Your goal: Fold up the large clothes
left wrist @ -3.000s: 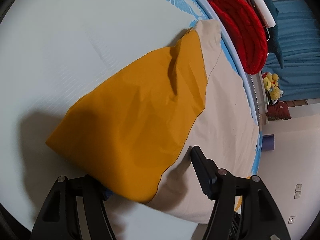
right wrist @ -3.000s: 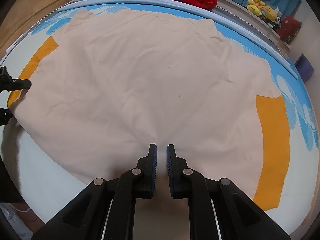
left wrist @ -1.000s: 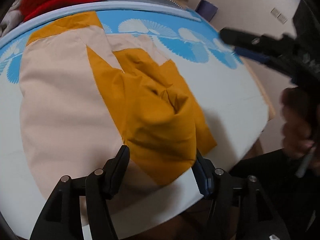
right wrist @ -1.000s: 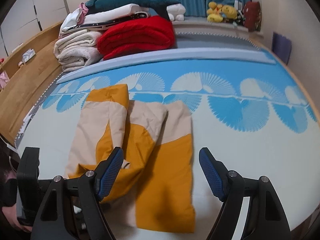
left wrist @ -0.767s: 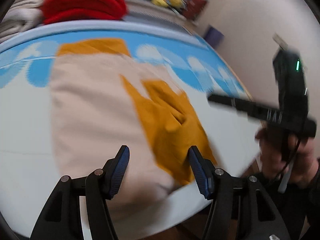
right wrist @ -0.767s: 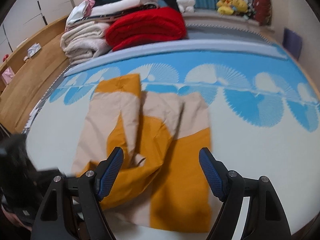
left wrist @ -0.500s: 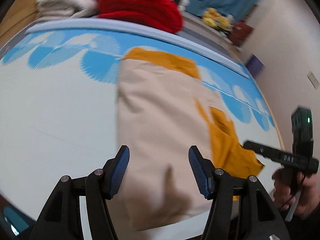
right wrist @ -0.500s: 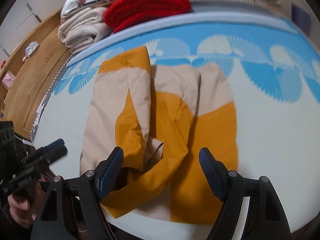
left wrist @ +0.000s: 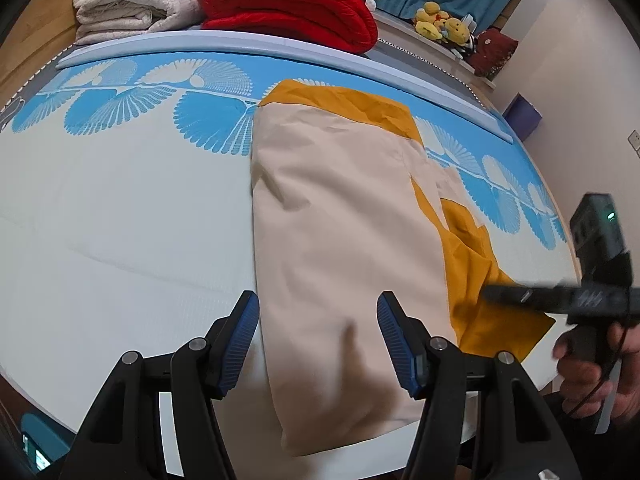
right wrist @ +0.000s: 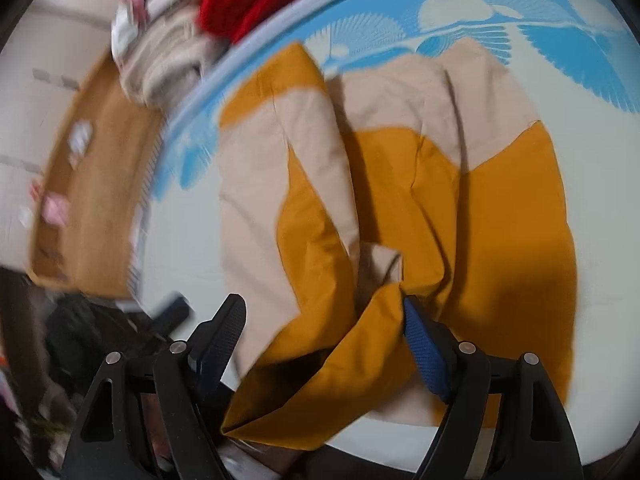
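Both jaws stood wide and empty, the left gripper and right gripper poised over the near edge of the half-folded beige-and-mustard cover on the mattress, presumably ready to catch it for another fold.

The folded cloth lies lengthwise on the bed, reaching its near edge, with stacked blankets behind at the bed's far side, the left claw before the cloth and the right claw to its right.
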A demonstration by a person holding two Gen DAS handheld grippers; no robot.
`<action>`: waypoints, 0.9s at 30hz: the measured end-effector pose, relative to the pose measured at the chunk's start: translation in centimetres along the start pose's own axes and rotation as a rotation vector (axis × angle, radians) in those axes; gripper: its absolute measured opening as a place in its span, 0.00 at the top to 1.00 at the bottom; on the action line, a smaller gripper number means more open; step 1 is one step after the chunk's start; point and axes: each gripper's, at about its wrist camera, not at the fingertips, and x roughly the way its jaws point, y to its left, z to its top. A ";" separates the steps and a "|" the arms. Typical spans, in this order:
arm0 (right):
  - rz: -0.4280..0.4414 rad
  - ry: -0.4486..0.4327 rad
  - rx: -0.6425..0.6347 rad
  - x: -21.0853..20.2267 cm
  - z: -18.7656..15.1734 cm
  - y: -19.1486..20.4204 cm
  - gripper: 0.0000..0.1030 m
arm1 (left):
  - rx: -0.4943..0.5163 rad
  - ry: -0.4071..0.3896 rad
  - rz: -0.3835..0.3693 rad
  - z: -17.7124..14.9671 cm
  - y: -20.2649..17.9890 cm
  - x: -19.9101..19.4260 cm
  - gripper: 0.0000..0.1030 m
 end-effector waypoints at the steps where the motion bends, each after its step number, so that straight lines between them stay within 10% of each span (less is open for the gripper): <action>1: -0.037 0.024 -0.016 0.6 -0.1 0.2 0.23 | 0.002 0.000 0.004 0.1 0.0 0.0 0.45; 6: -0.242 0.119 -0.104 3.5 -1.1 0.7 0.23 | 0.016 -0.001 0.039 0.1 -0.1 0.3 0.45; 11: -0.210 0.068 -0.149 2.7 -1.1 1.9 0.84 | 0.005 -0.023 0.067 0.4 0.2 0.1 0.45; 19: 0.086 -0.278 -0.327 -8.1 -2.4 5.1 0.90 | 0.015 -0.074 0.038 0.7 -0.7 -0.9 0.46; 27: -0.279 -0.167 -0.110 -6.6 -2.8 -4.4 0.90 | 0.109 0.069 -0.073 -0.1 -4.0 2.0 0.46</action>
